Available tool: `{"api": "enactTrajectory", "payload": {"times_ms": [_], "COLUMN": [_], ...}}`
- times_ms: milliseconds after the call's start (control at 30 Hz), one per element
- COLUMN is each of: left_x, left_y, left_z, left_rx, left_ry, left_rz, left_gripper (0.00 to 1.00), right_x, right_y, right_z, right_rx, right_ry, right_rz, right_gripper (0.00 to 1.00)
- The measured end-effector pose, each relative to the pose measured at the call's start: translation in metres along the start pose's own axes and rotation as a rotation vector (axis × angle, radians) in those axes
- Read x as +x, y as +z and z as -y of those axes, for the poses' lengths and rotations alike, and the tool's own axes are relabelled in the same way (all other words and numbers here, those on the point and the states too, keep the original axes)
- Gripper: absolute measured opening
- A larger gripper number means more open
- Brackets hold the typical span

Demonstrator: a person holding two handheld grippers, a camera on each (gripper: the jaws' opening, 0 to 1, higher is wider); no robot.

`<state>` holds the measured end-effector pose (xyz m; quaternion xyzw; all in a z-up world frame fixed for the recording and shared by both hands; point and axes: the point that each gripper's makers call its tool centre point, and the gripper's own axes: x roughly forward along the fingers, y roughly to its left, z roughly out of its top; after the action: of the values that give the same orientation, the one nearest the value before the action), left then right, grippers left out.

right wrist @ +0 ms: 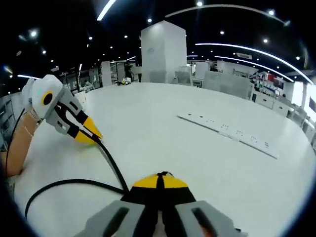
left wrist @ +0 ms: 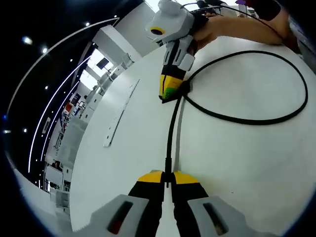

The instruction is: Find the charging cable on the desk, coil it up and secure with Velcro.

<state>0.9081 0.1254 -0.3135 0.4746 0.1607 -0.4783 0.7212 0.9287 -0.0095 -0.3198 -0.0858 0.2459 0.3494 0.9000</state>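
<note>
1. My left gripper (left wrist: 168, 178) has its yellow-tipped jaws pressed together on the black charging cable (left wrist: 170, 133), which runs straight away from the tips across the white desk (left wrist: 237, 163).
2. In the left gripper view, my right gripper (left wrist: 170, 94) pinches the same cable further along, its jaws closed on it where the straight stretch meets a wide loop lying flat on the desk.
3. In the right gripper view, the right gripper's (right wrist: 160, 178) jaws are pressed together, with the cable (right wrist: 111, 160) leading from the tips to the left gripper (right wrist: 91, 134).
4. A flat white strip (right wrist: 229, 133) with small holes lies on the desk (right wrist: 163, 128), well apart from the cable.
</note>
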Motion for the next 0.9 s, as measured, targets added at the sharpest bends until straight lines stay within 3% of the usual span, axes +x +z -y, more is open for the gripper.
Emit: {"api": "enactTrajectory", "payload": {"times_ms": [267, 533, 567, 900], "left_x": [0.0019, 0.0025, 0.0026, 0.0028], "left_y": [-0.0012, -0.002, -0.0021, -0.0029], "left_z": [0.0007, 0.0017, 0.0016, 0.0016], "left_rx": [0.005, -0.01, -0.011, -0.006], "left_ry": [-0.008, -0.014, -0.014, -0.016], "left_rz": [-0.025, -0.003, -0.001, -0.017], "left_gripper": [0.07, 0.07, 0.07, 0.07], "right_x": [0.0035, 0.0089, 0.0096, 0.0097], "right_y": [-0.0001, 0.0023, 0.0032, 0.0043], "right_z": [0.0018, 0.0061, 0.0066, 0.0065], "right_rx": [-0.014, -0.051, -0.018, -0.013], "right_ry": [-0.02, -0.053, -0.046, -0.04], "right_rz": [0.005, 0.04, 0.056, 0.059], "right_gripper": [0.02, 0.02, 0.02, 0.02]}}
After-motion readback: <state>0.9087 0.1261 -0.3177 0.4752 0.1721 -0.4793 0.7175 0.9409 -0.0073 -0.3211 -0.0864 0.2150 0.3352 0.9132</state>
